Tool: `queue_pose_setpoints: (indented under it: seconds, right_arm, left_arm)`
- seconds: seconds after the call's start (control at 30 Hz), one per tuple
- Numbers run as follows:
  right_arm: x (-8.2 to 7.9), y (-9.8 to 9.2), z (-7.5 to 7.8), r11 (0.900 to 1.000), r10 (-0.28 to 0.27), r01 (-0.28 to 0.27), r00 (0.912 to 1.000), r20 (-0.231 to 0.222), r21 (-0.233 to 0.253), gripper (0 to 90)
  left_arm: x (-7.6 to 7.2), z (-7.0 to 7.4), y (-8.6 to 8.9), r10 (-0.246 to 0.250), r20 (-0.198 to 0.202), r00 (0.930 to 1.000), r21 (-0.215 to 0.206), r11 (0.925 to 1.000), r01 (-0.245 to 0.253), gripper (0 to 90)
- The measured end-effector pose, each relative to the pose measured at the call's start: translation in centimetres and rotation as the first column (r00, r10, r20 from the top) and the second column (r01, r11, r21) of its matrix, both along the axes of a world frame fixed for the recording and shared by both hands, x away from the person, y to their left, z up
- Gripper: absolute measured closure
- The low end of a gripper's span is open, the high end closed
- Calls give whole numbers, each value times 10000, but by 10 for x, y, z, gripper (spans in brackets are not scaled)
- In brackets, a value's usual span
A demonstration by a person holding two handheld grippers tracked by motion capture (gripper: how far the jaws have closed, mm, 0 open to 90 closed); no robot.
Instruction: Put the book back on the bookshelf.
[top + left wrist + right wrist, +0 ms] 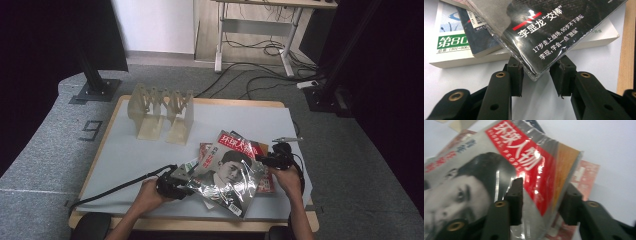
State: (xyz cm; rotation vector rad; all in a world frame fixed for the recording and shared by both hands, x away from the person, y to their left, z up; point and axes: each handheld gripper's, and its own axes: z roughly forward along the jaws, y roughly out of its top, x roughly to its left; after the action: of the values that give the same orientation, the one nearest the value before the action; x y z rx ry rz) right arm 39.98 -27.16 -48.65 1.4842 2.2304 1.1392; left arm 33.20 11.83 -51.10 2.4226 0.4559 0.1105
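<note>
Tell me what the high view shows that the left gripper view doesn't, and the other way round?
High view alone: the pale slotted rack at the table's far side, the magazine's portrait cover, both hands, and the right claw at the magazine's edge.

Left gripper view alone: the white book with green lettering under the pile, and a magazine corner between the left claw's spread jaws.

Both: the plastic-wrapped magazine over the books.

Magazine (pixel 524 162) red masthead: 环球人物, GLOBAL PEOPLE beneath; cover lines 李显龙"交棒", 17岁走上战场, 90岁不下讲坛, 学现, 学会一点"放纵". White book (pixel 451 47) green band: 第80, 总第 (801-806). Floor mat (pixel 91 131) marking: 9
</note>
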Motion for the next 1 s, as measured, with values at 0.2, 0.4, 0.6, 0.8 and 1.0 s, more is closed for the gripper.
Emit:
queue_pose_setpoints:
  seconds: [0.2,0.4,0.6,0.8,1.0]
  right_arm:
    - [-4,-3,3,9998,-140,133,9983,574,125,808]
    - [-10,5,13,9990,127,-78,9935,1135,-439,823]
    - [-13,3,17,9995,299,-286,9913,1285,-125,837]
    - [-17,5,24,9991,413,-416,9883,1470,-14,844]
    - [-19,11,37,9981,608,-595,9831,1728,-129,844]
  left_arm:
    - [0,0,0,13,-46,10000,-18,10000,-13,629]
    - [3,1,1,-77,-366,9993,-30,10000,76,559]
    - [9,-2,7,120,-652,9978,116,9999,-112,394]
    - [15,-1,15,374,-994,9943,67,9993,-369,278]
    - [16,0,17,514,-1079,9928,159,9986,-500,183]
